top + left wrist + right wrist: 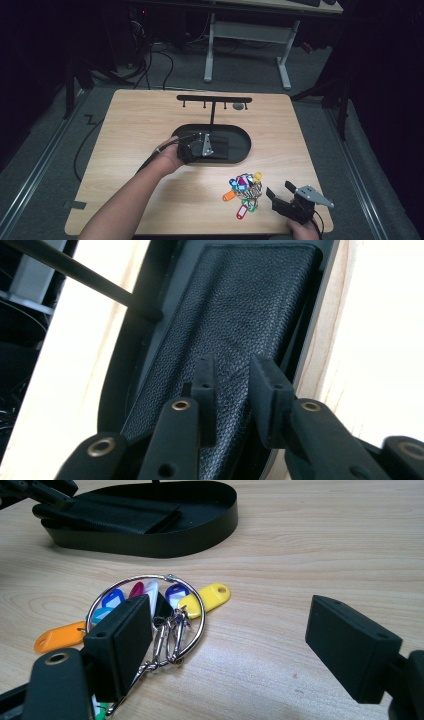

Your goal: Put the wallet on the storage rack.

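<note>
High view: left gripper over black wallet in oval tray, apparently placing or lifting it | Left gripper view: jaws narrowly parted, straddling the wallet's leather, grip unconfirmed | Right gripper view: right gripper spread wide, empty, waiting beside key-tag ring on table.

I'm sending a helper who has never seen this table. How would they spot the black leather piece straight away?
Start at the wooden table and find the black oval tray at its middle, below the T-shaped hook stand. The leather piece lies flat inside that tray, under the left tool. Its pebbled black grain sets it apart from the tray's smooth rim and from the colourful key tags nearer the right tool.
</note>
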`<state>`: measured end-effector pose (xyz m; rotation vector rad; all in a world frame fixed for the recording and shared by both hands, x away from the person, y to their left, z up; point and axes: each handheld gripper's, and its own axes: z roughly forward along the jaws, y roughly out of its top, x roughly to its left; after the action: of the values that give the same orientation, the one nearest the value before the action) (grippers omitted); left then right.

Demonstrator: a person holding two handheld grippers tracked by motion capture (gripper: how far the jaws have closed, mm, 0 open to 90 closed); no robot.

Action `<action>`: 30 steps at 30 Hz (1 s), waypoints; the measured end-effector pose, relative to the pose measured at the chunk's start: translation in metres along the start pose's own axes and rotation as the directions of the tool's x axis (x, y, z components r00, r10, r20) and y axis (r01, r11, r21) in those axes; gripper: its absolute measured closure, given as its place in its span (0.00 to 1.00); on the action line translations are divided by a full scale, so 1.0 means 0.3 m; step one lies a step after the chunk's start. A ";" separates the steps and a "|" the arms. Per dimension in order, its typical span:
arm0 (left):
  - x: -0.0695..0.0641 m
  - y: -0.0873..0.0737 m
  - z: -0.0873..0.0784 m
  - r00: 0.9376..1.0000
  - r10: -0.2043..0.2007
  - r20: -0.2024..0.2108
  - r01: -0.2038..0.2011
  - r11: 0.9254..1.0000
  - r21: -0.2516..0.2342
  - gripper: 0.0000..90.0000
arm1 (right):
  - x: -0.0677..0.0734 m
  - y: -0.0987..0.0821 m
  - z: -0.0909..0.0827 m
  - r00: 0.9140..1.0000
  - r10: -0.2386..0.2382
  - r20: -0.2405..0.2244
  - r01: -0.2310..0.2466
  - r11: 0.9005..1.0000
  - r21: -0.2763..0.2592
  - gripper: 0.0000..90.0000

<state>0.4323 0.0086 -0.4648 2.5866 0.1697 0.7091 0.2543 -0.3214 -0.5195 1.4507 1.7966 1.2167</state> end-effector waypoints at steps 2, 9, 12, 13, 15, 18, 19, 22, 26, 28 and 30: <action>-0.003 0.000 -0.015 1.000 -0.007 -0.006 0.007 1.000 -0.007 0.77 | 0.001 0.000 -0.001 1.000 -0.002 -0.001 0.002 1.000 0.000 0.21; 0.008 -0.028 -0.076 0.995 -0.097 -0.026 0.096 0.995 -0.033 0.72 | 0.009 0.002 0.003 1.000 -0.016 -0.004 0.016 1.000 0.003 0.21; 0.027 -0.062 -0.095 0.990 -0.137 -0.041 0.136 0.990 -0.018 0.74 | 0.013 0.002 0.003 1.000 -0.015 -0.003 0.015 1.000 0.004 0.21; 0.033 -0.075 -0.101 0.988 -0.148 -0.042 0.148 0.989 -0.017 0.75 | 0.013 0.003 0.004 1.000 -0.018 -0.002 0.018 1.000 0.004 0.21; 0.041 -0.098 -0.109 0.986 -0.158 -0.051 0.157 0.987 -0.012 0.76 | 0.013 0.002 0.006 1.000 -0.015 -0.002 0.015 1.000 0.006 0.21; 0.048 -0.144 -0.113 0.982 -0.176 -0.071 0.177 0.984 0.000 0.78 | 0.011 0.003 0.009 1.000 -0.019 -0.001 0.019 1.000 0.007 0.21; 0.051 -0.159 -0.116 0.979 -0.188 -0.073 0.188 0.982 0.000 0.78 | 0.011 0.003 0.009 1.000 -0.018 -0.002 0.018 1.000 0.006 0.21; 0.057 -0.206 -0.122 0.972 -0.221 -0.078 0.221 0.975 -0.008 0.76 | 0.012 0.003 0.009 1.000 -0.018 -0.003 0.018 1.000 0.007 0.21; 0.055 -0.255 -0.108 0.964 -0.256 -0.071 0.257 0.966 0.011 0.76 | 0.013 0.003 0.010 1.000 -0.024 -0.003 0.024 1.000 0.007 0.21; 0.052 -0.266 -0.092 0.963 -0.263 -0.061 0.264 0.964 0.019 0.82 | 0.016 0.003 0.012 1.000 -0.019 -0.003 0.019 1.000 0.011 0.21; 0.048 -0.264 -0.074 0.960 -0.277 -0.037 0.278 0.960 0.014 0.85 | 0.018 0.004 0.013 1.000 -0.022 -0.004 0.022 1.000 0.010 0.21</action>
<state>0.4333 0.0910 -0.4773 2.4990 0.5414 0.6494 0.2565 -0.3151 -0.5196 1.4317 1.8187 1.2018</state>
